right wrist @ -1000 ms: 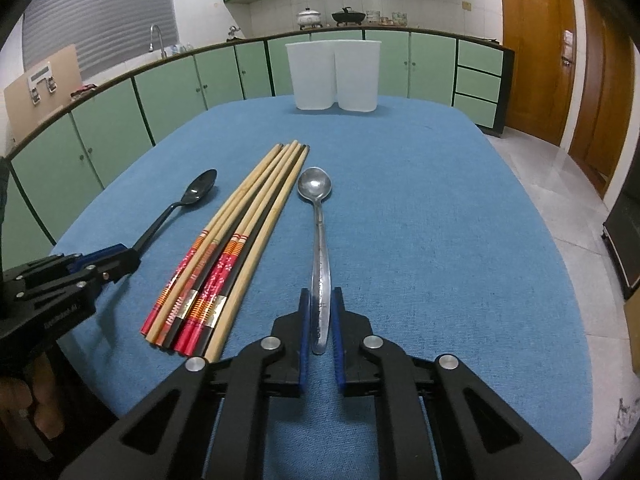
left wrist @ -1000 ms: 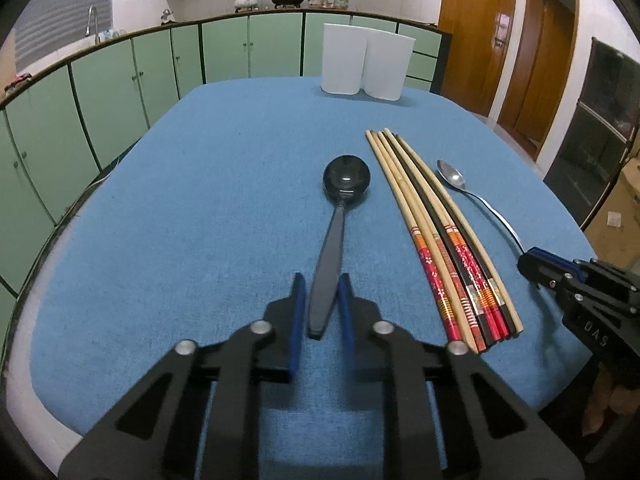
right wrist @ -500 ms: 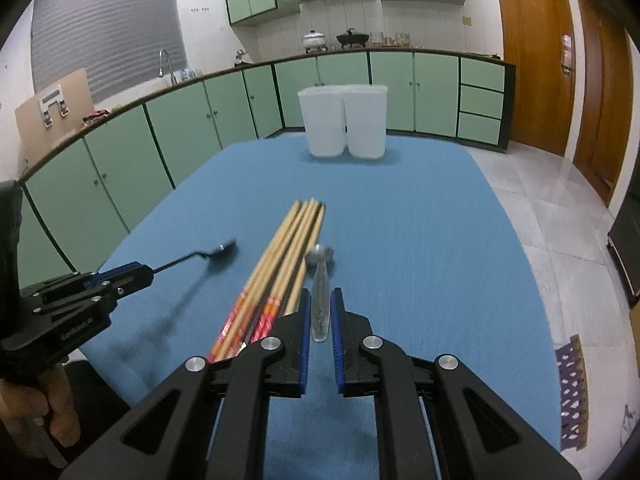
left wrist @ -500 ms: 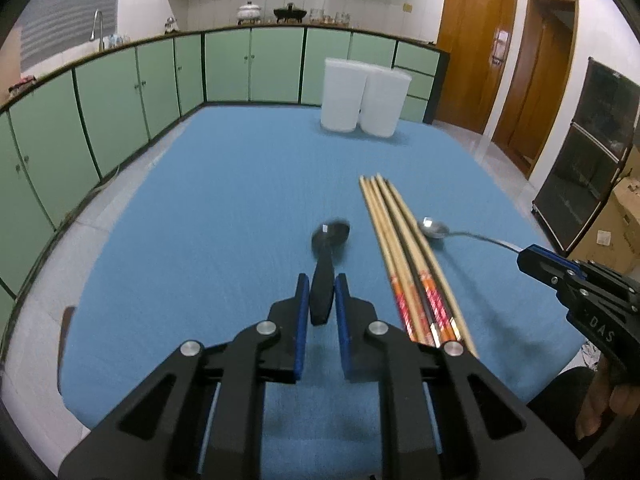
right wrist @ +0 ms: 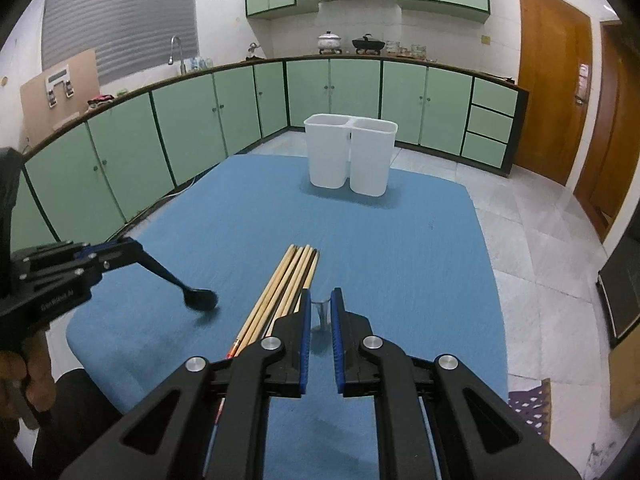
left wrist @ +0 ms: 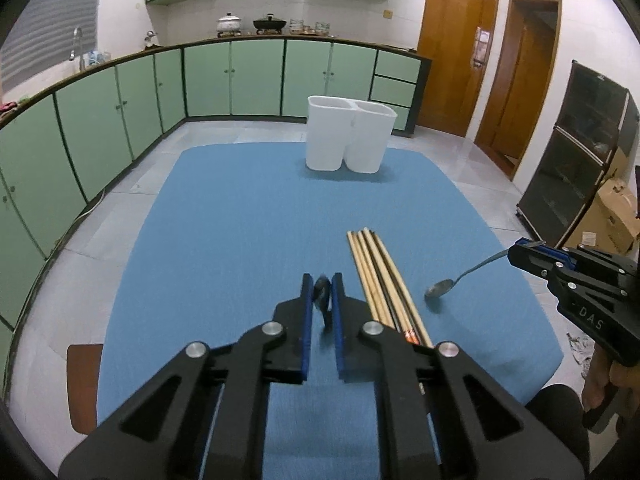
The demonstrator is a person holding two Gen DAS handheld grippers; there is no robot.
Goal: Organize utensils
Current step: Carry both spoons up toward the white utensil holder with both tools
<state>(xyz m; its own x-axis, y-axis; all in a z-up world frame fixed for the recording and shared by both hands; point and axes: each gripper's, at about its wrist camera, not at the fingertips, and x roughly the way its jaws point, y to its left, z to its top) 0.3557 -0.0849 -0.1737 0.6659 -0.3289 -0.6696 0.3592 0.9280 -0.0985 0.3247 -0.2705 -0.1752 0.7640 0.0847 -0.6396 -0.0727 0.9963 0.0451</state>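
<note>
The black spoon is pinched by the left tool and the steel spoon by the right tool, above the counter; rigid, light, slippery handles are gripped near the end

left gripper: black frame | blue jaws | silver screws | right gripper: same

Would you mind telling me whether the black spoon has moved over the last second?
Yes. The black spoon has come up off the blue table, lifted beside the chopsticks that lie unmoved.
</note>
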